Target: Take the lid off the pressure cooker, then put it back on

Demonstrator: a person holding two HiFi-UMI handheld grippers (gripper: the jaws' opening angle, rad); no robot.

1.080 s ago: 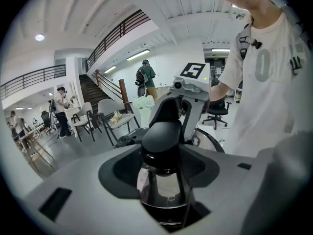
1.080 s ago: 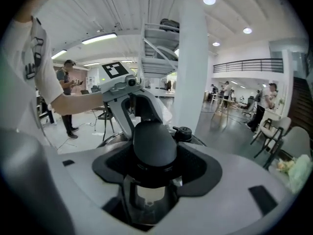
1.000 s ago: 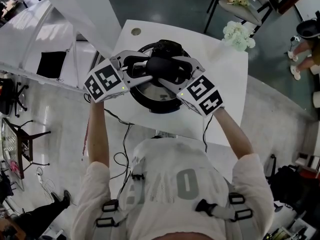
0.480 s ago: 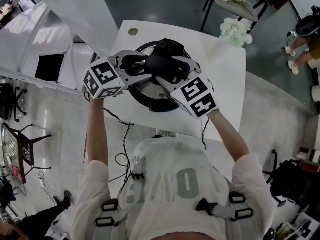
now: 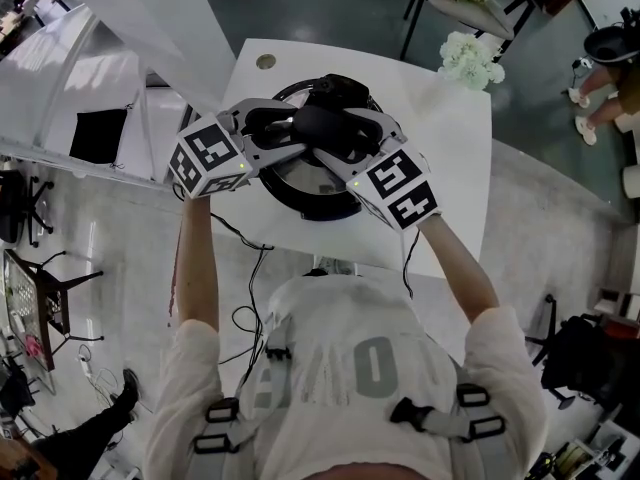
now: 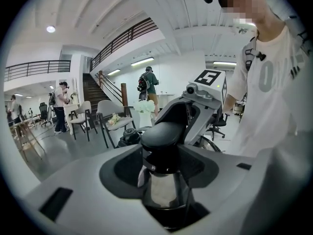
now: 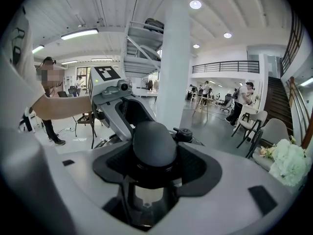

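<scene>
The pressure cooker (image 5: pixel 300 190) stands on a white table (image 5: pixel 450 158), its steel lid seated on the pot. The lid's black knob (image 5: pixel 325 126) sits at the centre, with a black valve block (image 5: pixel 342 90) behind it. My left gripper (image 5: pixel 292 136) comes in from the left and my right gripper (image 5: pixel 350 150) from the right. Both have their jaws closed round the knob. In the left gripper view the knob (image 6: pixel 164 133) fills the recess between the jaws, and the right gripper view shows the knob (image 7: pixel 154 141) held the same way.
A bunch of white flowers (image 5: pixel 470 60) stands at the table's far right corner, and a round cable hole (image 5: pixel 265 61) lies at the far left. Cables (image 5: pixel 245 268) hang off the near edge. A chair (image 5: pixel 470 3) stands beyond the table; people walk in the hall.
Both grippers stay on the knob and have rocked slightly, the right one's marker cube most visibly. The lid and pot have not moved.
</scene>
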